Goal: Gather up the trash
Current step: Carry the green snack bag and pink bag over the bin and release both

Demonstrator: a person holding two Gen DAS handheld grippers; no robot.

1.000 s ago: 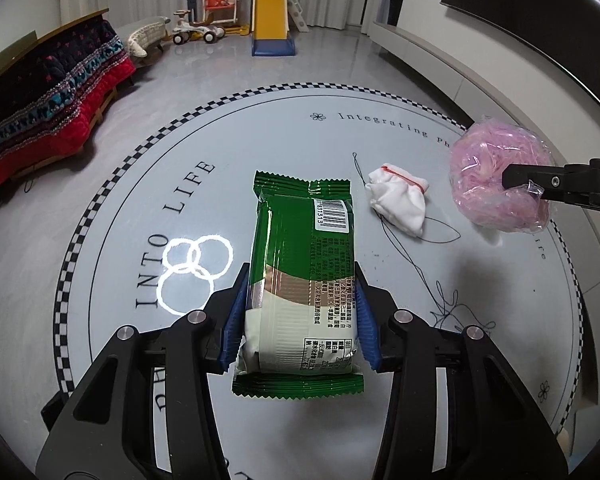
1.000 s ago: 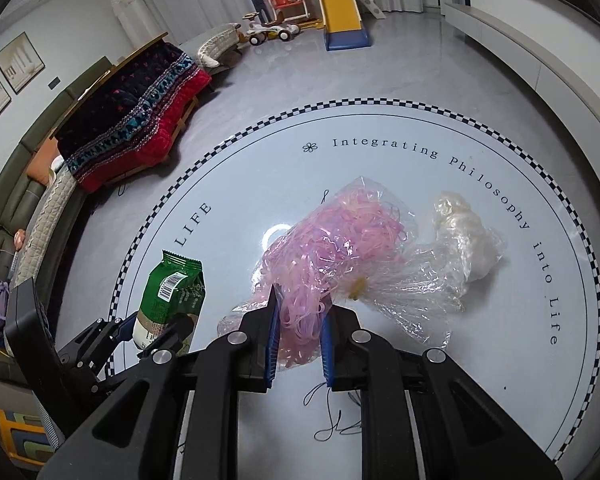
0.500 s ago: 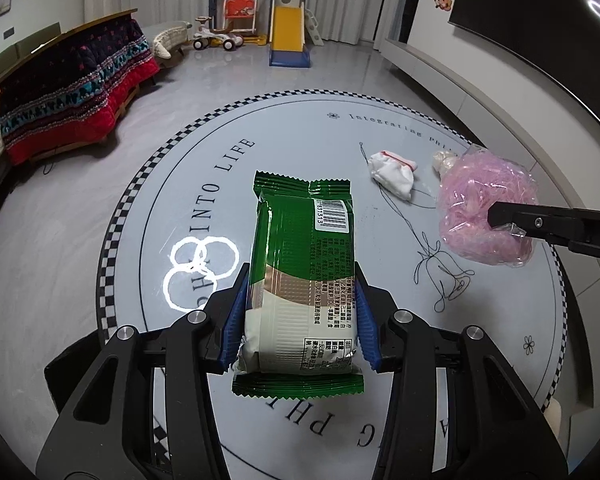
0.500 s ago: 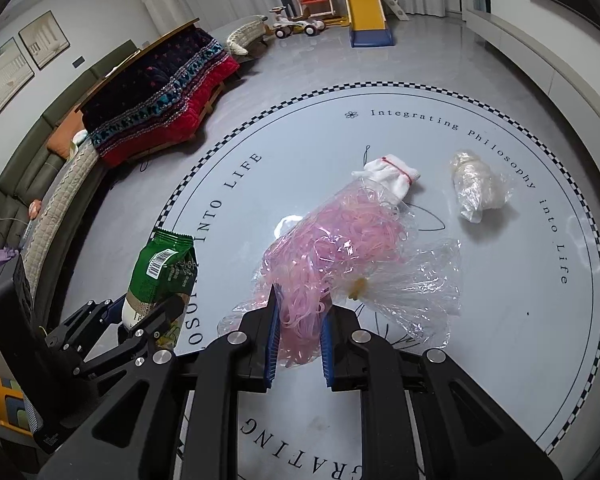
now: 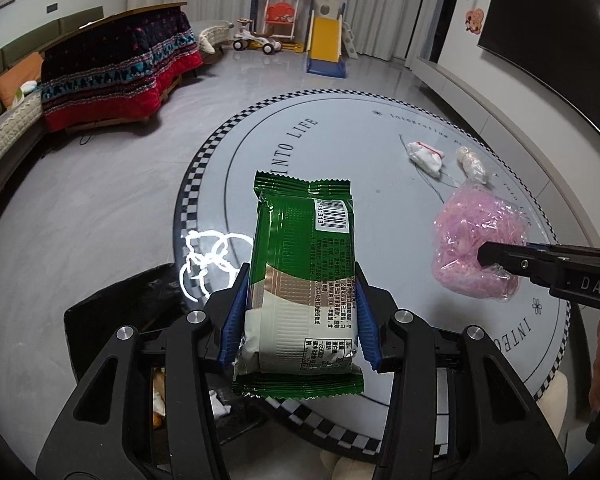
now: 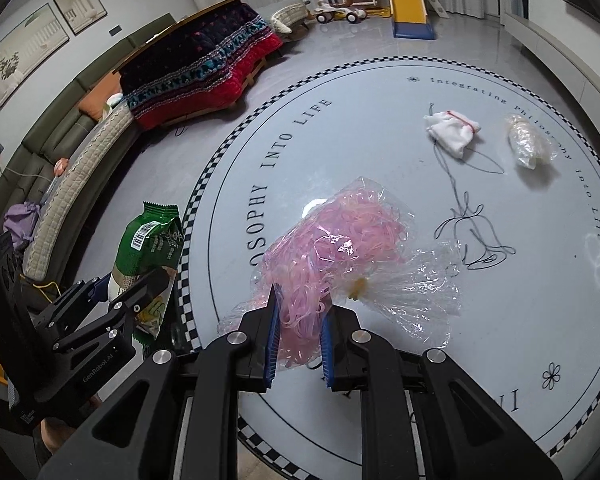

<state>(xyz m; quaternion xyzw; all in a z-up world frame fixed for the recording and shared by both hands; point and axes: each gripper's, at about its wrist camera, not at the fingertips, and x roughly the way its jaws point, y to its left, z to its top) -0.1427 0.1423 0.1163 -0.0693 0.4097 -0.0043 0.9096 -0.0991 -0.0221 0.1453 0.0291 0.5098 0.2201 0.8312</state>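
Note:
My left gripper (image 5: pixel 300 312) is shut on a green and white snack packet (image 5: pixel 302 268), held in the air above the rug's edge; the packet also shows in the right wrist view (image 6: pixel 148 252). My right gripper (image 6: pixel 298 332) is shut on a clear bag of pink shreds (image 6: pixel 332 248), which also shows in the left wrist view (image 5: pixel 478 252). A white crumpled cloth (image 6: pixel 452 130) and a clear crumpled wrapper (image 6: pixel 528 142) lie on the round rug (image 6: pixel 380 152). A black trash bag (image 5: pixel 120 312) sits open below my left gripper.
A low table with a red and dark quilt (image 5: pixel 116 76) stands at the left, a sofa (image 6: pixel 60 152) behind it. A toy slide and swing (image 5: pixel 308 40) stand at the far wall. A dark screen (image 5: pixel 552 40) hangs on the right.
Both grippers have pulled back and up from the rug with their loads. The floor items look farther away and the black bag has come into view below my left gripper.

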